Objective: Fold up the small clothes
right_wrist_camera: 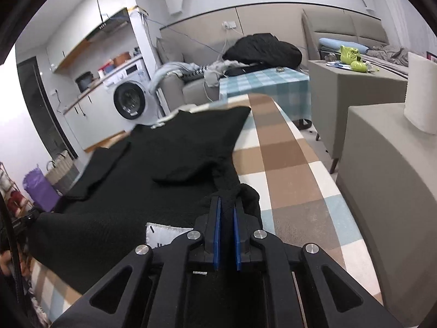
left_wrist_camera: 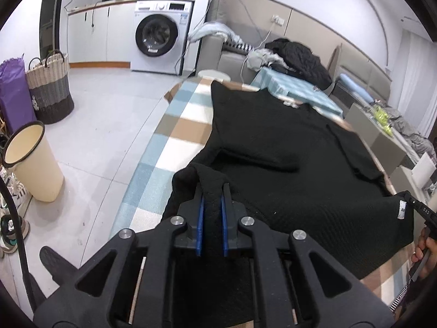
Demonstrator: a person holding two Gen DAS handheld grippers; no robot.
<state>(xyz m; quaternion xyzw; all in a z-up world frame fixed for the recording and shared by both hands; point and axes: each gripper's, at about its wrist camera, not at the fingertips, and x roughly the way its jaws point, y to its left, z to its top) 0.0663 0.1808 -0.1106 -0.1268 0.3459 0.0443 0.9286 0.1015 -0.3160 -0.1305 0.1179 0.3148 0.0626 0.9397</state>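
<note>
A: Left wrist view. Nearest the lens, the left gripper [left_wrist_camera: 213, 191] has its blue pads clamped on a bunched fold of a black knit garment [left_wrist_camera: 286, 147].

B: Where does the garment lie?

A: Spread along a checked cloth-covered table [left_wrist_camera: 177, 125], its near hem lifted off the near edge. At the near right corner, the right gripper [left_wrist_camera: 418, 207] pinches the other hem corner beside a white label [left_wrist_camera: 402, 209].

B: And the background?

A: A washing machine [left_wrist_camera: 161, 41], a woven basket [left_wrist_camera: 50, 87] and a cream bin [left_wrist_camera: 32, 161] stand on the floor off the table's left edge.

B: Right wrist view?

A: The right gripper [right_wrist_camera: 226, 205] is closed on black fabric of the garment [right_wrist_camera: 136, 180] near the table's [right_wrist_camera: 286, 164] right edge, where bare checks show. A sleeve lies folded across the body. A grey cabinet [right_wrist_camera: 382, 191] stands just beside the table.
</note>
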